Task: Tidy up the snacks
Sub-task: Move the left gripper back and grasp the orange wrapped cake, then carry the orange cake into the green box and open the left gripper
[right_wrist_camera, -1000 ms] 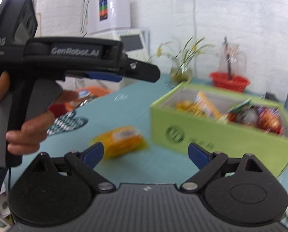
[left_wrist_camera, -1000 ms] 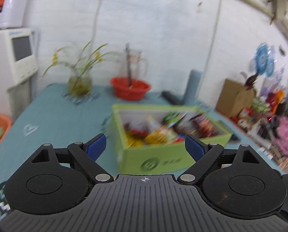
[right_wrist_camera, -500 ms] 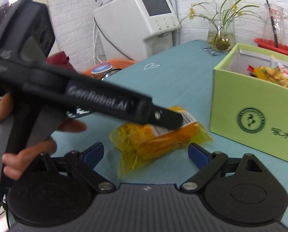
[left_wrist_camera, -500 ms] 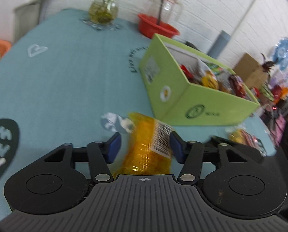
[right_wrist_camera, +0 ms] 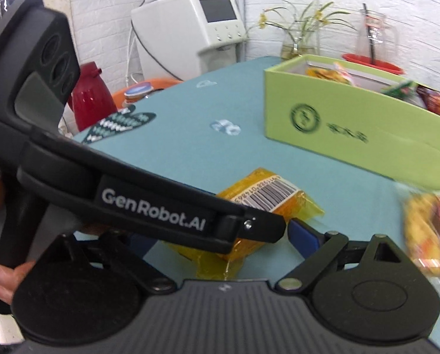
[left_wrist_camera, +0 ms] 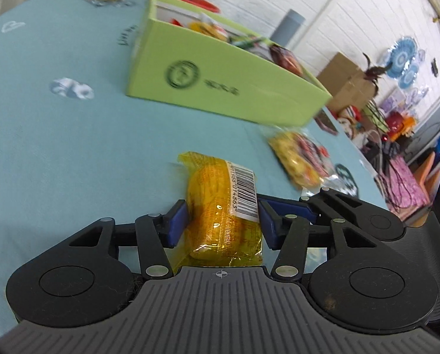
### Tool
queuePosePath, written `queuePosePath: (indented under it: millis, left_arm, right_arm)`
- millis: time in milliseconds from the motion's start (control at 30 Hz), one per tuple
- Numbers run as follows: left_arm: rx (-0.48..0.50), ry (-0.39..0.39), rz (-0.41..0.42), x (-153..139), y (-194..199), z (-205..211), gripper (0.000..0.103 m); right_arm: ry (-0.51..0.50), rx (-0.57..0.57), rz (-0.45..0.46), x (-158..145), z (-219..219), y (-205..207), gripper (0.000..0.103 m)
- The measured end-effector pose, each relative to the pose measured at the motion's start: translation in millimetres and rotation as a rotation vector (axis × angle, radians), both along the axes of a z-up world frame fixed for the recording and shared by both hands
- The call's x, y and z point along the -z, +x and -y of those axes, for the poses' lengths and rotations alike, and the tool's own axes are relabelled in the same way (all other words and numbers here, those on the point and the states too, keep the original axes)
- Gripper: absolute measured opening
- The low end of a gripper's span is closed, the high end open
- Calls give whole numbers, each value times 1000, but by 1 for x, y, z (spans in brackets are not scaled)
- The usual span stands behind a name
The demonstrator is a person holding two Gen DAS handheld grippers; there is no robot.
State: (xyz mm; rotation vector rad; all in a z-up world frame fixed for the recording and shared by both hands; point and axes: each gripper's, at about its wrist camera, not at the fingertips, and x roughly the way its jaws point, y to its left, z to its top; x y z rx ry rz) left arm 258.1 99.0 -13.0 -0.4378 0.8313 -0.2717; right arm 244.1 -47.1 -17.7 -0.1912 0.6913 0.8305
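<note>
A yellow snack packet (left_wrist_camera: 222,206) with a barcode label lies on the teal tablecloth, and my left gripper (left_wrist_camera: 221,221) is shut on it, blue pads pressed to both sides. The packet also shows in the right wrist view (right_wrist_camera: 267,197), partly hidden behind the left gripper's body (right_wrist_camera: 131,194). My right gripper (right_wrist_camera: 220,236) is open and empty, just behind the packet. A green box (left_wrist_camera: 220,70) holding several snacks stands beyond. A yellow-and-red snack bag (left_wrist_camera: 299,156) lies on the cloth to the right, blurred in the right wrist view (right_wrist_camera: 429,230).
A flower vase (right_wrist_camera: 299,44), a red bowl (right_wrist_camera: 373,62) and a glass jug stand behind the box. A white machine (right_wrist_camera: 190,29), a red flask (right_wrist_camera: 90,97) and an orange basket sit off the table's left. Cartons and clutter (left_wrist_camera: 391,118) fill the right.
My left gripper dropped to the table and closed on the yellow packet. The right gripper moved closer in behind it and stays open.
</note>
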Motion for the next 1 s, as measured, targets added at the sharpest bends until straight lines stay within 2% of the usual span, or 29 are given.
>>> queuePosePath:
  millis: [133,300,467,533,567,600,733,833,867,900,967,1000]
  left_arm:
    - [35,-18,-10,0,-6,23,33]
    - [42,-7,-14,-1,-11,32,35]
    - [48,-4,-9,0,-13,30,37]
    - [57,-4,-11,-1,-13,28,44]
    - [58,-1,-11,-2,-10,26,55]
    - [49,10,2,-5,-11,23,61]
    - [48,40,48,-12,-7,12,62]
    - [100,32,21,-4,0,16,52]
    - [130,21,11,1,2,19,38]
    - [139,22,26,2,1,20,31]
    - [127,9,26,-5,4,15,23]
    - [120,-10,30,-10,8,10,23]
  right_arm:
    - [0,47,16,-1,24,-14,93]
    - [24,70,15,3,31,-21,93]
    - [79,99,-56,12,35,-17,93]
    - [90,113,-50,12,37,-19,93]
    - [83,124,-50,11,37,-20,93]
    - [79,139,-44,9,38,-21,93]
    - [111,151,-38,4,39,-23,93]
    - [105,112,-59,10,28,-18,92]
    - [92,108,-49,11,24,-17,84]
    - [73,106,-33,9,21,-17,83]
    - [83,109,-39,3,21,-10,71]
    - [96,105,-27,-3,22,-6,71]
